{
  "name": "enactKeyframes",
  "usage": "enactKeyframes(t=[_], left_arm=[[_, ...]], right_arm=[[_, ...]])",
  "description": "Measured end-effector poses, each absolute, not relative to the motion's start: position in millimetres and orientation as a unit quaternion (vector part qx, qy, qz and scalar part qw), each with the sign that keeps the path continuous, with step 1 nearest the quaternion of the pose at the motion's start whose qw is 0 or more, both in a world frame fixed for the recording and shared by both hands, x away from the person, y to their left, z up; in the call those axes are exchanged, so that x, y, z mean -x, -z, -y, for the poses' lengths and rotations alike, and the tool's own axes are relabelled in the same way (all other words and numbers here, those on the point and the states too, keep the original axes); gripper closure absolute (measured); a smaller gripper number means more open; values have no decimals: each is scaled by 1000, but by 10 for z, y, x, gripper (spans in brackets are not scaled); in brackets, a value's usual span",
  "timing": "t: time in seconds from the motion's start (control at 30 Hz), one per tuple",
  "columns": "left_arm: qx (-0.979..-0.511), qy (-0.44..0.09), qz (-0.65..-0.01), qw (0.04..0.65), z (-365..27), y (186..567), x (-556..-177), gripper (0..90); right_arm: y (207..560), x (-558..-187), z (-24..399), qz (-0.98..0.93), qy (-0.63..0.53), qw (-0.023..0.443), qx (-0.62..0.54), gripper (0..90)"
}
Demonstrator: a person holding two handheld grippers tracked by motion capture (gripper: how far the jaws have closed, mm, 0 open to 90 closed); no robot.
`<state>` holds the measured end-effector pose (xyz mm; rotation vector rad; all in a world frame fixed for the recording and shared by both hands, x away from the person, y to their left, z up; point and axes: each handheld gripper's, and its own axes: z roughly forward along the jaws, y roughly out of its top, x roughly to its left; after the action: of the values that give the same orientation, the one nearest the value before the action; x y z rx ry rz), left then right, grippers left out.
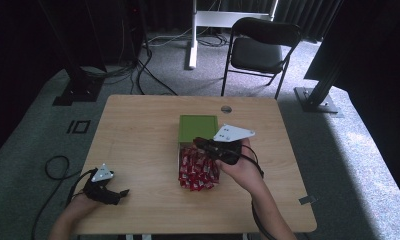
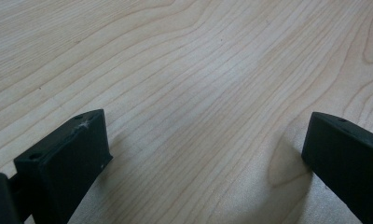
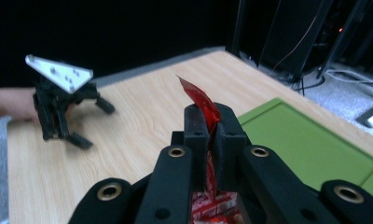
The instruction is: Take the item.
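Pinching a red packet point(image 3: 201, 103), the right gripper point(image 3: 211, 116) hangs above the table point(image 1: 138, 145).

A: Counts? Hand-held grippers first.
B: Two: left hand-held gripper point(image 1: 106, 189), right hand-held gripper point(image 1: 208, 146).
A: Worktop?
B: One worktop point(image 1: 138, 135). One green box point(image 1: 198, 127) on it, mid-far.
A: Red packets?
B: One heap of red packets point(image 1: 198, 170); too jumbled to count singly. One red packet point(image 3: 204, 105) stands apart from it.
A: Off the worktop?
B: One folding chair point(image 1: 260, 47), far right.
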<state>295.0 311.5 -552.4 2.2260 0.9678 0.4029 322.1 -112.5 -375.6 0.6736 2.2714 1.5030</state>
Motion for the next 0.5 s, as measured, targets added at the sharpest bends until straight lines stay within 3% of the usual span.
enactKeyframes(t=[0.23,0.5], left_arm=[[-852,-154,-371,334,-3114,5524,-2949,15],[-852,-154,-372,334,-3114,5523,-2949,15]], right_arm=[[3605,-3175,1286,-775,-558,168,-244,860],[3506,-3160,1556,-745,-568,220,-271,859]])
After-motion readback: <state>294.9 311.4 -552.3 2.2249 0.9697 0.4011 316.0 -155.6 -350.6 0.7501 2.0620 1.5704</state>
